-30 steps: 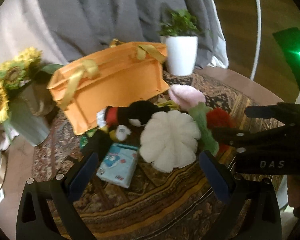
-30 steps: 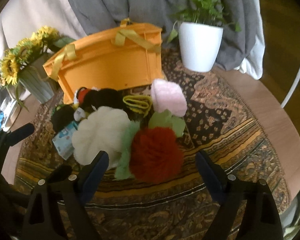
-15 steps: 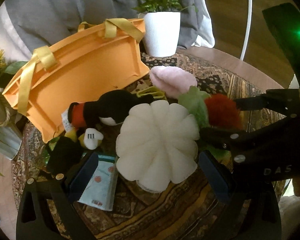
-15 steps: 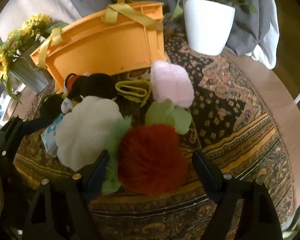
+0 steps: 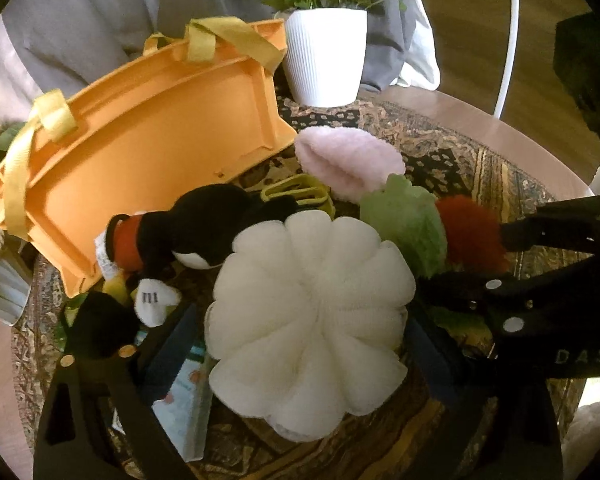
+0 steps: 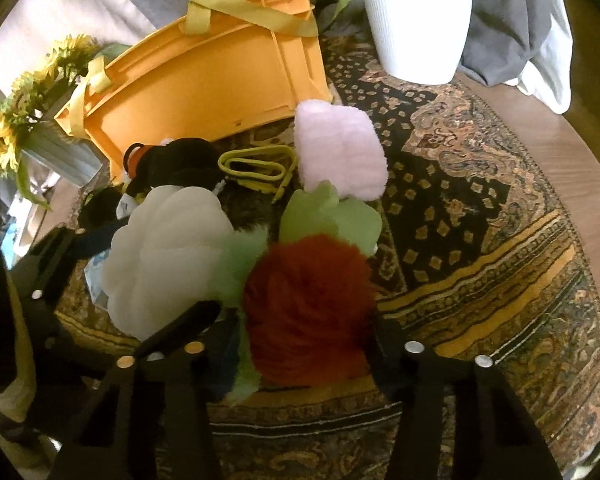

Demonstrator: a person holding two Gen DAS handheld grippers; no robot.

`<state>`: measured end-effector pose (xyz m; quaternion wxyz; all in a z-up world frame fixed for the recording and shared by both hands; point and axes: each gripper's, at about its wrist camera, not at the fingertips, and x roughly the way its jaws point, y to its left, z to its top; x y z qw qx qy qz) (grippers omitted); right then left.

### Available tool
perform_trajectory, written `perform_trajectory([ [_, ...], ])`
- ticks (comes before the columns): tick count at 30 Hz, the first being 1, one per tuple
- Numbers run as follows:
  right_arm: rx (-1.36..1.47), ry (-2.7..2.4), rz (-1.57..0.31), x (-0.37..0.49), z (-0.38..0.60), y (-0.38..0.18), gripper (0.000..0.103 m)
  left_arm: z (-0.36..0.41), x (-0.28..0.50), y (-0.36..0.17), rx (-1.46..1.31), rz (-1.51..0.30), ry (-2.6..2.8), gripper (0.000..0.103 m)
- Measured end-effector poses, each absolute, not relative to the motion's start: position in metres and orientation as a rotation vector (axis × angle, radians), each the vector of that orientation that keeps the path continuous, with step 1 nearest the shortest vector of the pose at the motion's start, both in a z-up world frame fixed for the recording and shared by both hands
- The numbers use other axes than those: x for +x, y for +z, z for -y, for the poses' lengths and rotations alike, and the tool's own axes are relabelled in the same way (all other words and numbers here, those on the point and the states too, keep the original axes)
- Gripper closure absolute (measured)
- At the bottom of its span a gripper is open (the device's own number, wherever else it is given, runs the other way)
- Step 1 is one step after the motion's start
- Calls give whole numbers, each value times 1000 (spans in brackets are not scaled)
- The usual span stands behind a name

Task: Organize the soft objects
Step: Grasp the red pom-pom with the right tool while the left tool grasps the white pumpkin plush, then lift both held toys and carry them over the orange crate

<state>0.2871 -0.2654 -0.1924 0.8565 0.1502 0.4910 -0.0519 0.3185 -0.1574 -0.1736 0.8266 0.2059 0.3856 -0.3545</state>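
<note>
A white pumpkin-shaped plush lies on the patterned cloth between the fingers of my left gripper. Its jaws are closing, and a sliver of gap still shows at the left pad. My right gripper is closing too, with its pads pressed into a red furry plush that has green leaves. Behind these lie a pink plush, a black plush with a red band and a coiled yellow cord. The orange bin with yellow straps stands just past them.
A white plant pot stands at the back right and a vase of sunflowers at the left. A tissue packet lies under the left finger. The bare wooden table rim curves round the patterned cloth on the right. Grey fabric hangs behind.
Both grippers have come down and forward onto the pile. The right jaws have shut on the red plush. The left jaws have narrowed around the white plush.
</note>
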Motion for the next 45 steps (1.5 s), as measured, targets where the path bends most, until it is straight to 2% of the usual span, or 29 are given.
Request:
perform_trajectory([
  [8,336,-85,-1005,282,271,-190,61,161,319,-175,398,-848,-729,21],
  [17,298,-68,-933,270,268,-172,62,142,300,-157,313,-878,-667,22],
  [25,304,-34,-859,265,263,-138,62,121,290,-113,232,-788,-553,23],
  [33,238,0,-709,278,248,-86,62,98,302,-68,149,-704,-464,23],
  [45,182,50,-515,332,229,-18,62,82,352,-1,105,-570,-384,23],
])
